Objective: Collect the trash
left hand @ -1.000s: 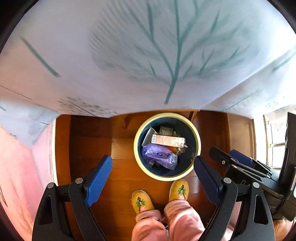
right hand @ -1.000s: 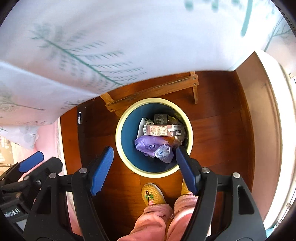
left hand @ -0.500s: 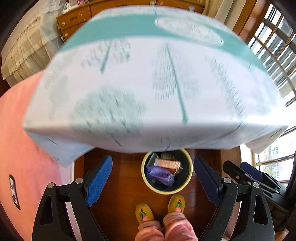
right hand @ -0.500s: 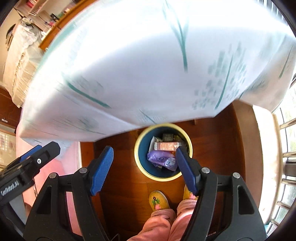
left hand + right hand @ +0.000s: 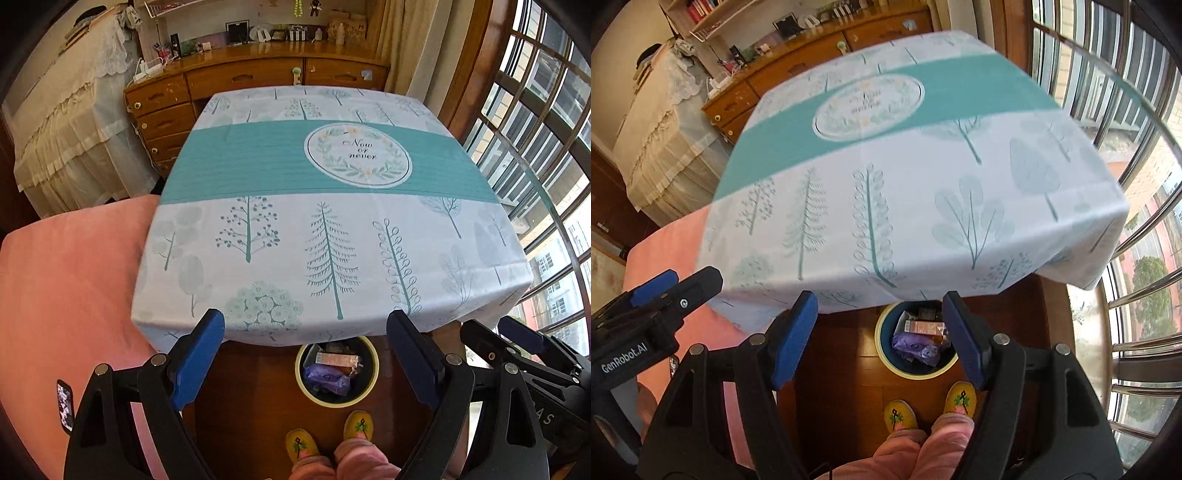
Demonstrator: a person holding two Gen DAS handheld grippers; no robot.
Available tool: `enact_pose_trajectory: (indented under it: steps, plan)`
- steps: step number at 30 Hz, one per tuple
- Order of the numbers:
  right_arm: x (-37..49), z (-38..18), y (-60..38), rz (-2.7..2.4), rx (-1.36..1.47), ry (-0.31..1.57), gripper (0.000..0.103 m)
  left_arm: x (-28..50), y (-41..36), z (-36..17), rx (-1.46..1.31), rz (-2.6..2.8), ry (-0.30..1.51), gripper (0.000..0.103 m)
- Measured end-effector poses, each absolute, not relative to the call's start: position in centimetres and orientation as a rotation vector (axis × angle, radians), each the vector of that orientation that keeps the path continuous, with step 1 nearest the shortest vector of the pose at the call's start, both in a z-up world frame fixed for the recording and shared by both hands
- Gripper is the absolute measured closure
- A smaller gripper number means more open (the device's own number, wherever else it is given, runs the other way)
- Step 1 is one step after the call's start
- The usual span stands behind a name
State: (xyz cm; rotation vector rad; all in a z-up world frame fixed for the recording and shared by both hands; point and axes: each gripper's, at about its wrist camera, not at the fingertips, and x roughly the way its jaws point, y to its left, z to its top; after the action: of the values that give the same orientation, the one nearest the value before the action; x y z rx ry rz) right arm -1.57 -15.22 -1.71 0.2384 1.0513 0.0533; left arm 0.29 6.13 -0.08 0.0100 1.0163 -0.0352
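Both tongs held high over the near edge of the counter (image 5: 332, 229), looking down across its tree-print cloth with the teal band (image 5: 258, 162) and the round "Now or never" emblem (image 5: 357, 154) toward the far side. Left tongs (image 5: 306, 360) spread wide apart, blue pads (image 5: 197, 354) gripping nothing. Right tongs (image 5: 879, 338) likewise parted and empty, pads (image 5: 796, 332) framing the floor below. Down there, tucked partly under the counter's near edge on the wooden floor (image 5: 251, 398): the trash bin (image 5: 365, 387), yellow-rimmed and dark blue inside, sitting between the tips in both views. Inside it, a purple wrapper (image 5: 327, 374) at the near side, a pinkish carton (image 5: 338, 358) lying across the middle, a dark packet and white scraps behind, too small to read. Just near of the bin, two yellow embroidered slippers (image 5: 960, 397) and pink trouser legs (image 5: 923, 446). Pink bed cover (image 5: 66, 288) to the left of the counter, wooden dresser (image 5: 236, 79) at the far wall with clutter on top, barred window (image 5: 546, 140) on the right. From the left camera, right tongs peeking in at the lower right; from the right camera, left tongs at the left edge, marked GenRobot.AI.
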Motion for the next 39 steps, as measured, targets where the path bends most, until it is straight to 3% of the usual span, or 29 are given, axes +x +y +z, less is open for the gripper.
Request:
enact_pose_trajectory:
  steps: [15, 39]
  plan:
    - [-4.9, 7.7, -12.7, 0.083, 0.158, 0.910, 0.036, -2.9, 6.5, 7.7, 0.002, 0.002, 0.886, 0.012]
    - [-5.6, 9.3, -12.7, 0.076, 0.142, 0.868, 0.036, -4.1, 6.0, 8.7, 0.011, 0.005, 0.877, 0.012]
